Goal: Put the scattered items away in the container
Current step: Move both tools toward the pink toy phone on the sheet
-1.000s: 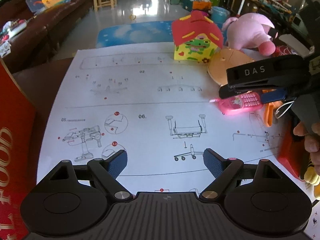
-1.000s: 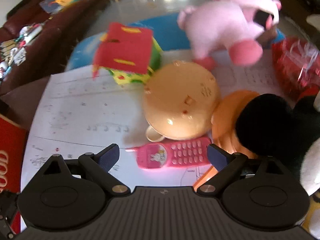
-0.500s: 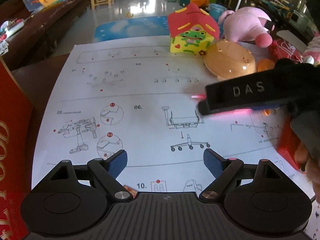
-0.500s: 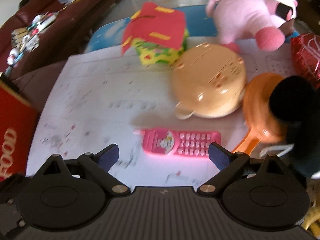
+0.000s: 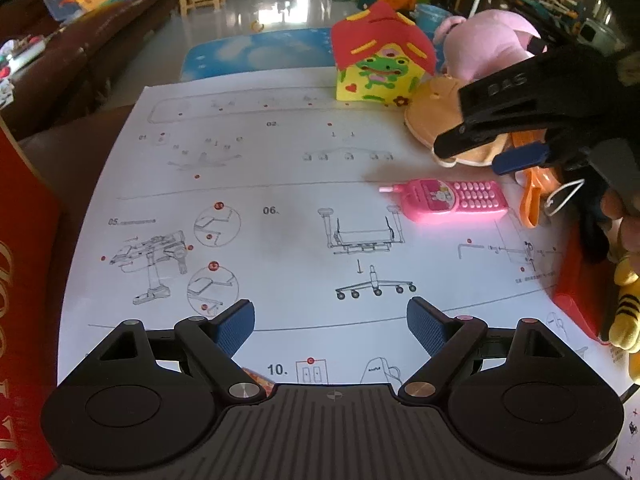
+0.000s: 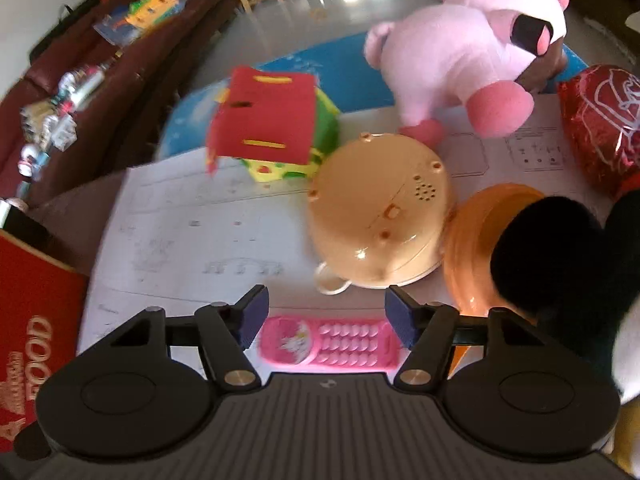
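A pink toy phone lies flat on the white instruction sheet. In the right wrist view the phone sits between my right gripper's open fingers, which hover just above it. My right gripper also shows in the left wrist view, above the phone's right end. My left gripper is open and empty over the sheet's near part. The red box stands at the left edge.
A red-roofed toy house, a pink plush pig, a tan dome toy, an orange pan and a black-eared plush crowd the far right. A yellow striped plush lies at the right edge.
My right gripper moved forward over the pink phone, so the phone now lies between its fingers. The left gripper stayed open and shifted only slightly.
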Tool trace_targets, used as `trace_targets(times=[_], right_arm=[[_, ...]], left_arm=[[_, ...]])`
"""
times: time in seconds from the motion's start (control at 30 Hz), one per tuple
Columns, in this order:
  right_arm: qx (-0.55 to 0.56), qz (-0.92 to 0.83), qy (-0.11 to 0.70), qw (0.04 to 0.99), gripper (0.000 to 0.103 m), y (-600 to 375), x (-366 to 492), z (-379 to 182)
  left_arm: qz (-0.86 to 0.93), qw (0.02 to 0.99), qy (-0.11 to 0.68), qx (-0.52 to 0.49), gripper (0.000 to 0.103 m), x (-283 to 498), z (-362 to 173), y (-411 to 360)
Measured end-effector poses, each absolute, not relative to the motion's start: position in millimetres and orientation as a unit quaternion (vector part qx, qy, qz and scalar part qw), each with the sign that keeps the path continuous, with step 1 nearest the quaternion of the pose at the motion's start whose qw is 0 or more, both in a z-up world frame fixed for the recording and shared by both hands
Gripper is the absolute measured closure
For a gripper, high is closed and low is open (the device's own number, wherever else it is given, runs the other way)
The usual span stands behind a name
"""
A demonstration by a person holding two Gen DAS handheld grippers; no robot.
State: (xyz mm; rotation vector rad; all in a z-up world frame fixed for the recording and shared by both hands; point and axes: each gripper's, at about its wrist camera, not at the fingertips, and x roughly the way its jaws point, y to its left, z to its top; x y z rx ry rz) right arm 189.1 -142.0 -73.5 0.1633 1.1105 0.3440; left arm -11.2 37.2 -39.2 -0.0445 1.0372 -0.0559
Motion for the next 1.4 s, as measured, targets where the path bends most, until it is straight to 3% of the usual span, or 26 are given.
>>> trace_targets(times=[0.43, 0.53, 1.2, 1.3, 1.37, 1.4], right_arm=[[0.109, 0.210, 0.575, 0.783, 0.039, -124, 141, -93], [0.138, 0.253, 0.601, 0.746, 0.044, -120, 125, -95], [0.170, 0.211, 0.582, 0.767, 0.041, -136, 126, -92], [0.173, 0.212, 0.584, 0.764, 0.041, -134, 123, -95], [0.176, 0.213, 0.584, 0.763, 0.041, -136, 121, -95], [0.179, 0.214, 0.585, 0.762, 0.041, -136, 120, -96]], left_arm=[[-0.017, 0.863, 0.503, -0.039, 0.012, -19, -42, 43], [-0.014, 0.861, 0.506, -0.043, 0.012, -24, -41, 45], [-0.095, 0.867, 0.488, 0.042, 0.022, -16, -52, 11], [-0.091, 0.869, 0.482, 0.063, 0.039, -18, -52, 8], [-0.097, 0.869, 0.481, 0.063, 0.063, -18, -50, 9], [-0.099, 0.867, 0.485, 0.059, 0.065, -17, -49, 10]])
